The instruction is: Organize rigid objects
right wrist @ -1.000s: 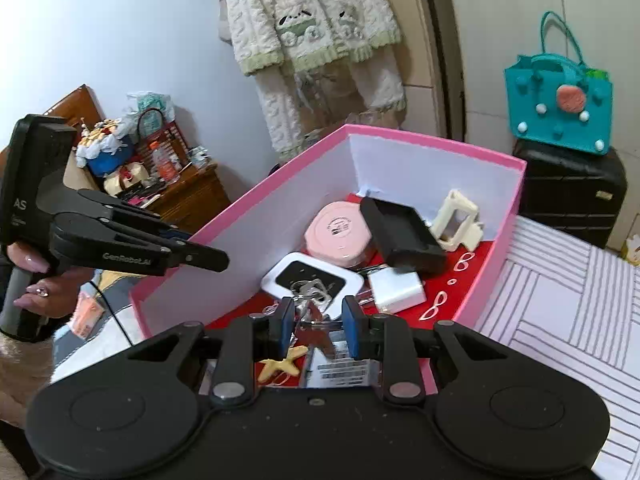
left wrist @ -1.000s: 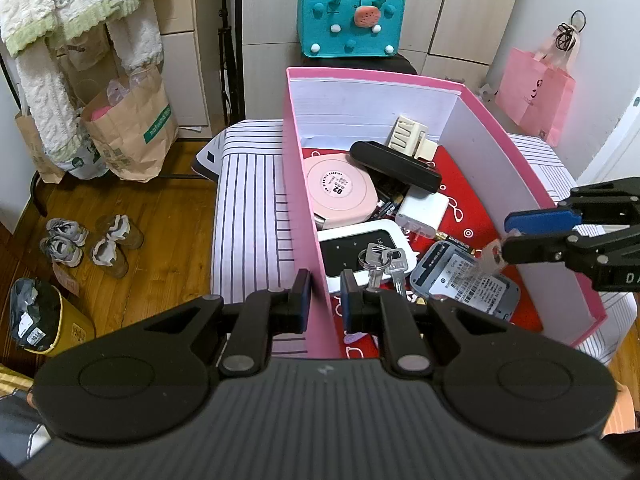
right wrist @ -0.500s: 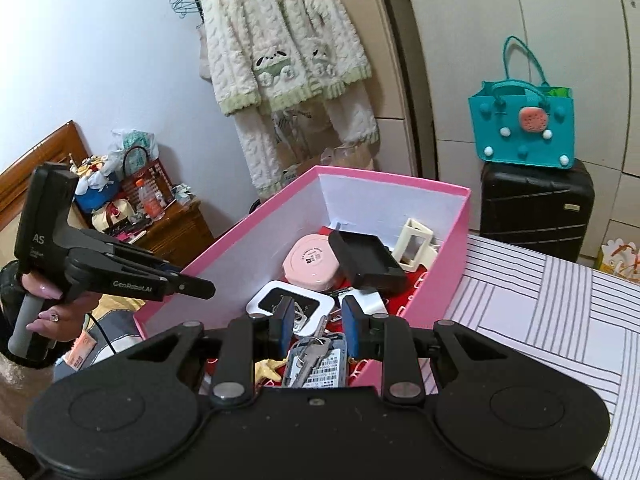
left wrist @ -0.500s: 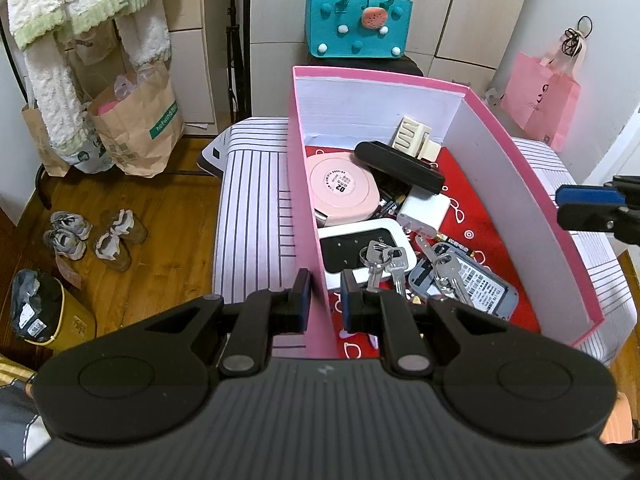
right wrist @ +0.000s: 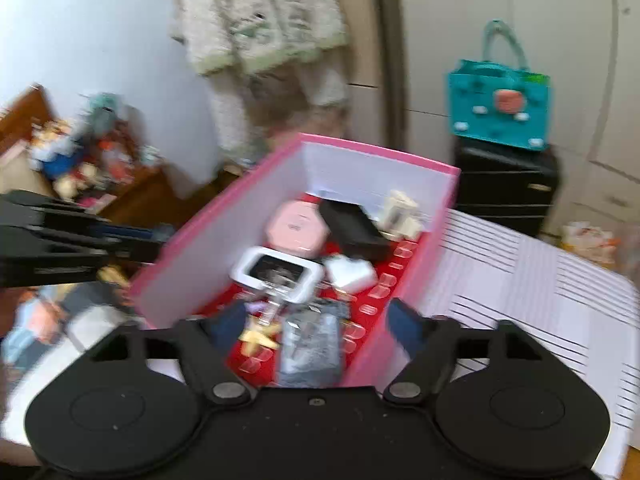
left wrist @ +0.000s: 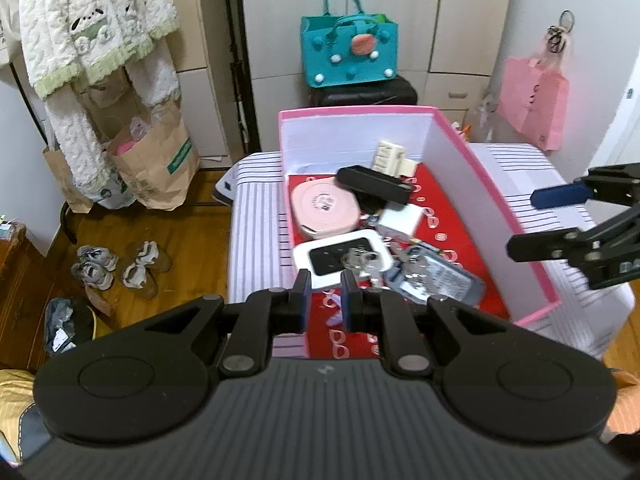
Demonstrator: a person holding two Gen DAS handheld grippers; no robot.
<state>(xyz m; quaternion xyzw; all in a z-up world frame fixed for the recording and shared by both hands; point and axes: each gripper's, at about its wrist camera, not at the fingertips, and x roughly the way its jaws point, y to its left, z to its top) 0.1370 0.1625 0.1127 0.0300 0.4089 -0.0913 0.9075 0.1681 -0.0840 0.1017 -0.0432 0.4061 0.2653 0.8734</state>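
A pink box (left wrist: 360,110) (right wrist: 380,153) with white walls and a red floor stands on the striped bed (left wrist: 256,220). In it lie a pink round case (left wrist: 324,210), a black case (left wrist: 372,184), a white charger (left wrist: 400,220), a white-framed device (left wrist: 340,258) with keys on it, and a labelled grey drive (left wrist: 440,280) (right wrist: 312,344). My left gripper (left wrist: 324,300) hovers shut and empty over the box's near left corner. At the box's right side, above the rim, my right gripper (right wrist: 316,320) (left wrist: 532,222) is opening wide, with nothing held between its fingers.
A teal bag (left wrist: 348,52) sits on a black suitcase (left wrist: 364,94) behind the box. Paper bags (left wrist: 156,168) and shoes (left wrist: 116,268) are on the wooden floor to the left. A pink bag (left wrist: 532,108) hangs at the right.
The keys that hung from my right gripper now lie in the box. That gripper has lifted away and spread its jaws. My left gripper has risen and drawn back.
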